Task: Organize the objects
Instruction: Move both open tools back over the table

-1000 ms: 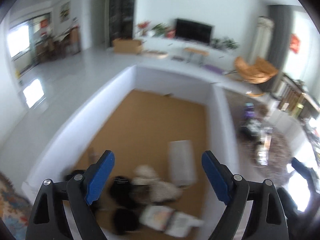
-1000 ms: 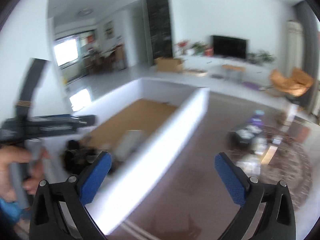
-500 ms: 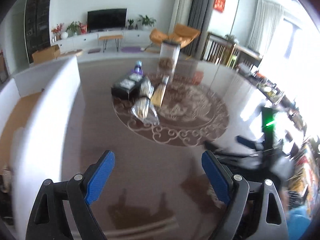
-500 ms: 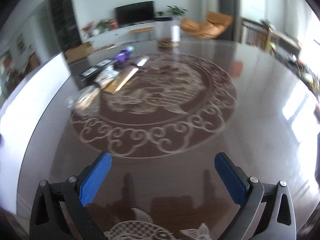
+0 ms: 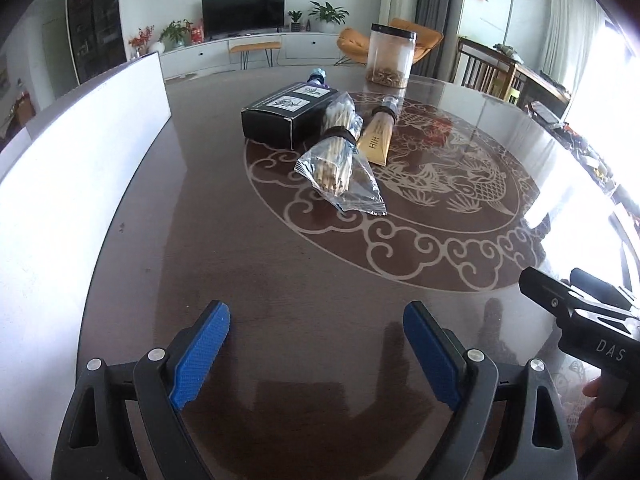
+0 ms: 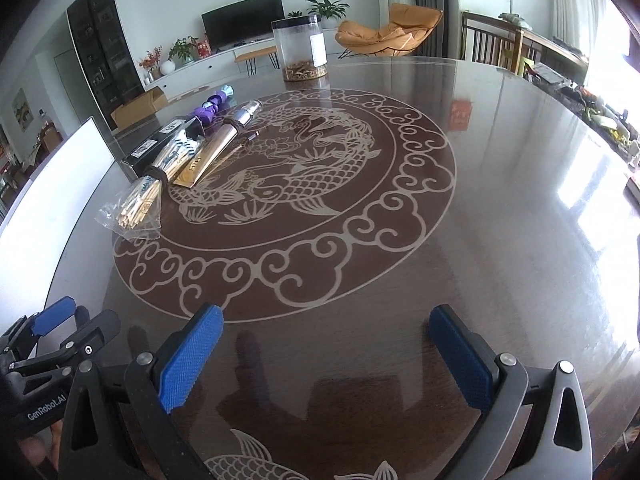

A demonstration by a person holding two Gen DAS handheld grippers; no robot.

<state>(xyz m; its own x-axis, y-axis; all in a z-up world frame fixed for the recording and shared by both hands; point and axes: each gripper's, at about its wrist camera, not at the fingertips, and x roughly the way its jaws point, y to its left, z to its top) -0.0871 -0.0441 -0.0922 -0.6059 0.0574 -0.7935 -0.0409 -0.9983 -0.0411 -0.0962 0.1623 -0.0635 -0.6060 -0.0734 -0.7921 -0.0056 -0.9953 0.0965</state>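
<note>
I stand over a dark round table [image 5: 280, 320] with a pale carp-and-cloud inlay under its glossy top. At nine o'clock of it a white box wall [image 5: 60, 184] runs along the edge. At twelve o'clock, far across, stands a clear jar [image 5: 390, 58] with a black lid. Toward eleven o'clock lie the things to sort, clustered: a black carton [image 5: 286, 114], a bag of chopsticks [image 5: 340, 160] leaning against its near end, a gold tube [image 5: 380, 136] just right of the bag, and a purple bottle [image 6: 210, 108] behind the carton. My left gripper [image 5: 316, 354] hangs at six o'clock, jaws spread wide, nothing between them. My right gripper [image 6: 326, 354] is likewise gaping and empty over bare tabletop, well apart from the cluster.
</note>
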